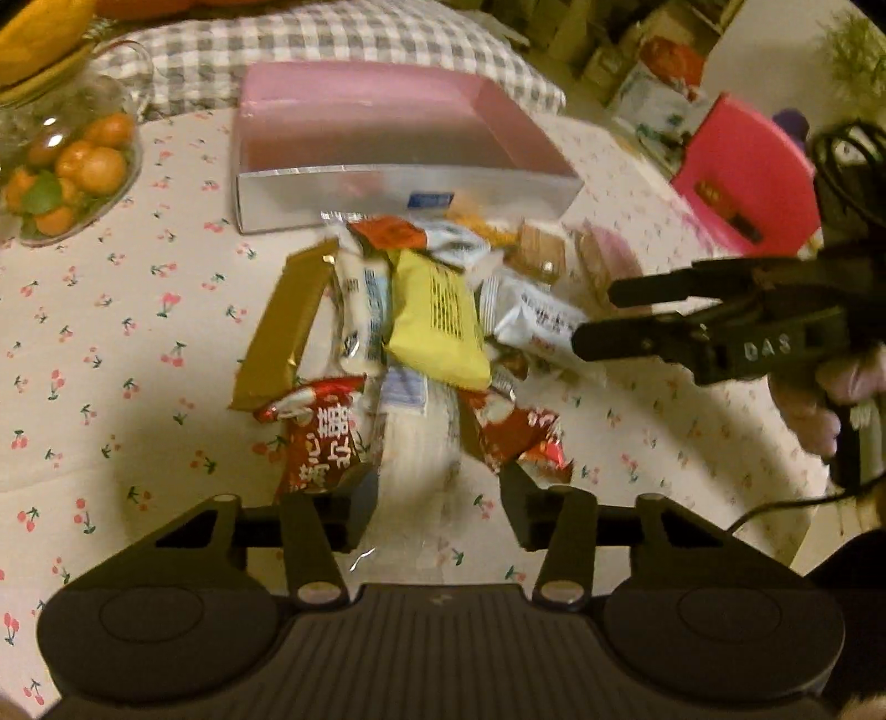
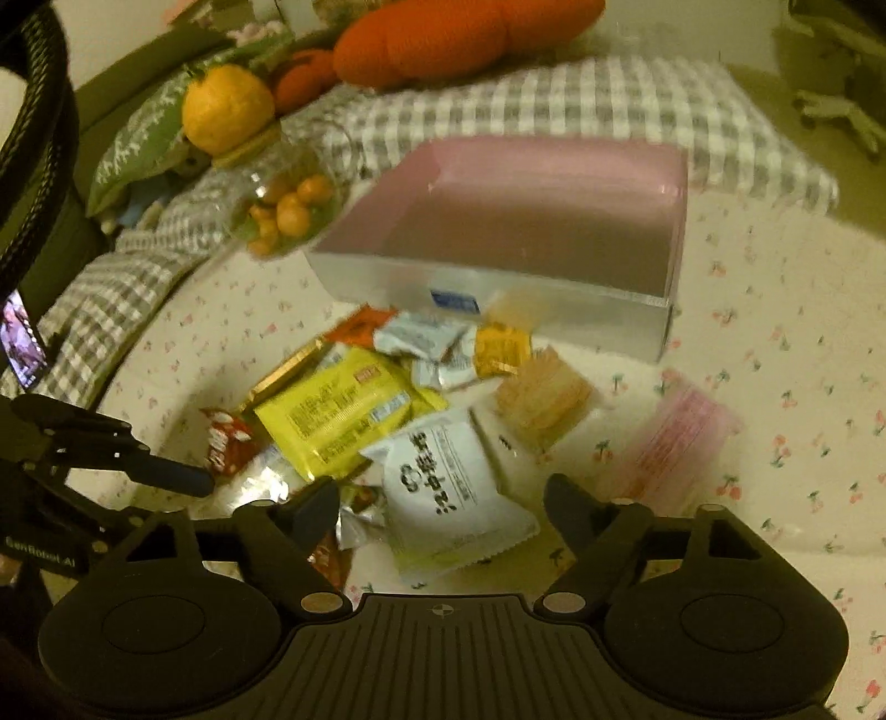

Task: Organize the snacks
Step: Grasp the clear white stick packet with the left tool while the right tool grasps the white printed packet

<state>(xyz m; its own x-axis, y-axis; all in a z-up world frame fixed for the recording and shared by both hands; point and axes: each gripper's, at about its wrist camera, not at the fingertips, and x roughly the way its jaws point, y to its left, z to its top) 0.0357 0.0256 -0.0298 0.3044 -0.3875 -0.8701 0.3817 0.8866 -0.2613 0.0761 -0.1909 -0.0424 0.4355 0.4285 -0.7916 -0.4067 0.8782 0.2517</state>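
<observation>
A pile of wrapped snacks lies on the cherry-print tablecloth in front of an empty pink box. The pile holds a yellow packet, a gold bar, red packets, and a white packet. My left gripper is open, its fingers on either side of a white wrapper at the pile's near edge. My right gripper is open over the white packet; it also shows in the left wrist view. The left gripper shows in the right wrist view.
A glass bowl of small oranges stands left of the box. A checked cushion lies behind it. A pink stool stands off the table's right. A pink packet lies apart to the right.
</observation>
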